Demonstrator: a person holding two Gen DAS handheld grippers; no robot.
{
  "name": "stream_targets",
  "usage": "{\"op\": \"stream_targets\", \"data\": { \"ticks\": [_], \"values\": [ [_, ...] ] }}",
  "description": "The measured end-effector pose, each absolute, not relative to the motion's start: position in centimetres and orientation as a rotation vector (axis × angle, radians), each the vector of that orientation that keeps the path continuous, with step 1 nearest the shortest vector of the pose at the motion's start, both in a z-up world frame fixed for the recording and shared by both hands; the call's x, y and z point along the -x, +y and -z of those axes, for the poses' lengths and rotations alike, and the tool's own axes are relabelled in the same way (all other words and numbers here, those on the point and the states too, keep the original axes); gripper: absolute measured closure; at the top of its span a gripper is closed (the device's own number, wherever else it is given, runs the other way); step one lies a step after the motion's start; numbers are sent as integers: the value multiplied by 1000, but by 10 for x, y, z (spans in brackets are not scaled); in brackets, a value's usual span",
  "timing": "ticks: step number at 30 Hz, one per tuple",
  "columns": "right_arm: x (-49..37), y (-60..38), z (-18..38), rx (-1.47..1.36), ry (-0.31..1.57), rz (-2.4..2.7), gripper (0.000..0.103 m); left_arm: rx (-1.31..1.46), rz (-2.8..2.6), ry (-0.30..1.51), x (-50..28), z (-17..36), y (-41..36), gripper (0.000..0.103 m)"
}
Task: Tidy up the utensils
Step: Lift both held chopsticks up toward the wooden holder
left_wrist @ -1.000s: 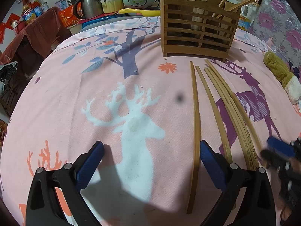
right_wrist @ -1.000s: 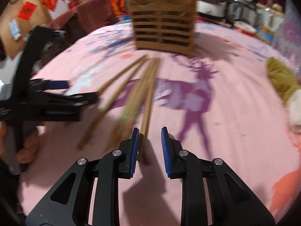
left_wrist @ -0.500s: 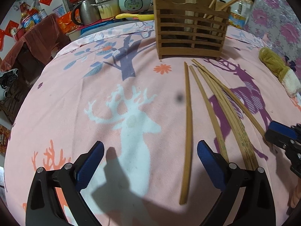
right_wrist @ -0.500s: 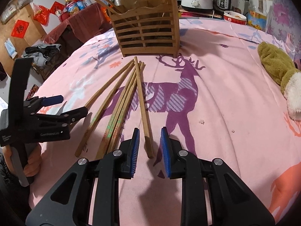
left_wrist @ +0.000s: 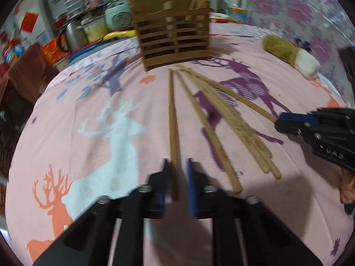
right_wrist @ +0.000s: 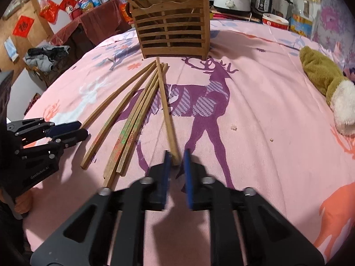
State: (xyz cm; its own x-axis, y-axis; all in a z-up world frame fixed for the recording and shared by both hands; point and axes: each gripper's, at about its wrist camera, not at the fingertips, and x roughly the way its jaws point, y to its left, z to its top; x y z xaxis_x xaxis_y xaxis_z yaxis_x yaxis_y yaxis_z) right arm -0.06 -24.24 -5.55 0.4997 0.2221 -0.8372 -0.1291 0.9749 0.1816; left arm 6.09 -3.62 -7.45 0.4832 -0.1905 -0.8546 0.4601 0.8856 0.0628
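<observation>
Several bamboo chopsticks (left_wrist: 233,122) lie fanned on the pink deer-print cloth in front of a slatted wooden holder (left_wrist: 175,37). My left gripper (left_wrist: 178,168) is closing its blue pads on the near end of the leftmost chopstick (left_wrist: 172,115), which runs straight between them. The right wrist view shows the same gripper (right_wrist: 78,129) pinched at that chopstick's end. My right gripper (right_wrist: 176,157) is closing on the near tip of the rightmost chopstick (right_wrist: 165,106), which points at the holder (right_wrist: 173,31). The left wrist view shows the right gripper (left_wrist: 280,119) at that tip.
A brown and white plush toy (right_wrist: 321,77) lies at the right of the cloth. Rice cookers (right_wrist: 230,2), pots and bottles crowd the far side behind the holder. Other loose chopsticks (right_wrist: 133,124) lie between the two grippers.
My left gripper slid over the leftmost chopstick and its jaws went from wide apart to narrow around it. The right jaws tightened on the chopstick tip between them.
</observation>
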Motion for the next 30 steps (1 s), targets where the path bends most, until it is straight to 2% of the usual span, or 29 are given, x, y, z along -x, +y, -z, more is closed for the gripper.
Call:
{"op": "stream_targets", "data": {
  "ticks": [6, 18, 30],
  "values": [
    [3, -243, 48, -106, 990, -211, 97, -255, 387, 976, -66, 68, -27, 97],
    [16, -258, 7, -153, 802, -189, 97, -173, 333, 824, -59, 28, -6, 97],
    [7, -262, -51, -175, 659, -179, 97, -125, 366, 755, -85, -47, -16, 97]
  ]
}}
